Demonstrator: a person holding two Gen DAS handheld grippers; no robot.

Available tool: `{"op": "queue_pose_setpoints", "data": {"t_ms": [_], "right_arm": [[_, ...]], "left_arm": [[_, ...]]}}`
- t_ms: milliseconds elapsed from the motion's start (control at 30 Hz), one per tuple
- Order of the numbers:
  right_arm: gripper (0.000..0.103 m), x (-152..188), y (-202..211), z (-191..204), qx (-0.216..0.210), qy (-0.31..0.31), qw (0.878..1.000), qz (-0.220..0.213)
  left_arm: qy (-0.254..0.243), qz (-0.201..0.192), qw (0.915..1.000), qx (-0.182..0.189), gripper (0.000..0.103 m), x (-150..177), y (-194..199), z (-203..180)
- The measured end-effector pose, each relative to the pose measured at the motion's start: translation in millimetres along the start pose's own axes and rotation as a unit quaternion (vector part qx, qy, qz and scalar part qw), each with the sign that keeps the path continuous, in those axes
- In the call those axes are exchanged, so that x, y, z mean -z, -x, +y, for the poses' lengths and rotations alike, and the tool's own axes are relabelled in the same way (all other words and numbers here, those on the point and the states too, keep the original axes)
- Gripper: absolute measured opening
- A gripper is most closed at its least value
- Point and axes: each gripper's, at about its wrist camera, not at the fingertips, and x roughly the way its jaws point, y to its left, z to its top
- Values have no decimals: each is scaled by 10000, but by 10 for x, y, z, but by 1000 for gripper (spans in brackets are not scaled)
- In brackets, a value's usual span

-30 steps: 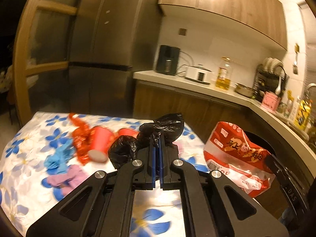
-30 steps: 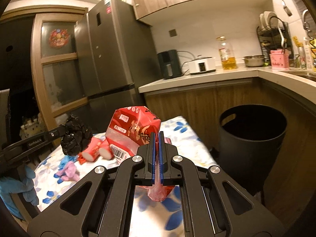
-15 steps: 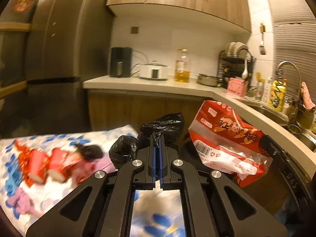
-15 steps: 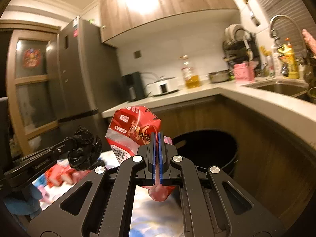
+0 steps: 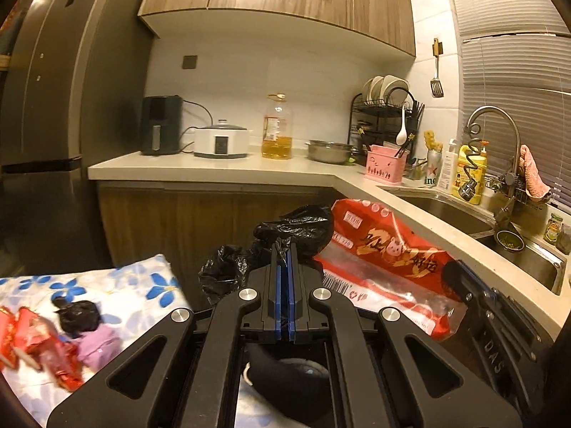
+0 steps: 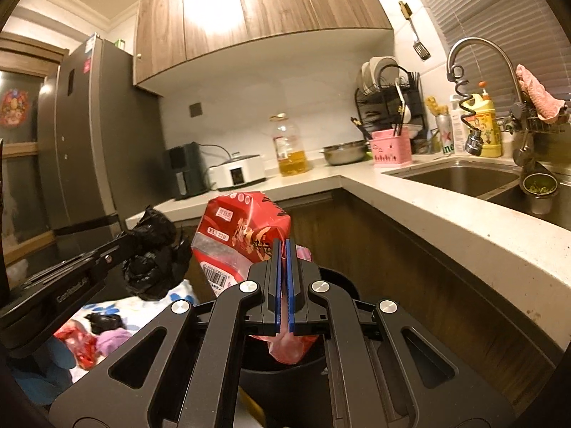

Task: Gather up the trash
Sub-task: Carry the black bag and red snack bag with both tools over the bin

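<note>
Moved: both grippers swung from flowered worktop (image 5: 107,285) toward bin (image 6: 339,278) | jaws: left gripper (image 5: 284,249) pinching black bag (image 5: 303,224), right gripper (image 6: 284,246) pinching red packet (image 6: 242,235) | progress: nothing dropped yet; red cups (image 5: 32,339), scraps left on worktop

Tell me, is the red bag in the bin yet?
Not yet. The red bag hangs pinched in the right gripper, above the bin.
</note>
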Motion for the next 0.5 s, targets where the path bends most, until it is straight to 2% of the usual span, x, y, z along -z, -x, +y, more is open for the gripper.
{"op": "queue_pose_setpoints", "data": {"t_ms": [500], "right_arm": [[3, 53, -384, -66, 132, 39, 9996, 253]], "left_arm": [[87, 364, 9991, 187, 2, 164, -559, -39]]}}
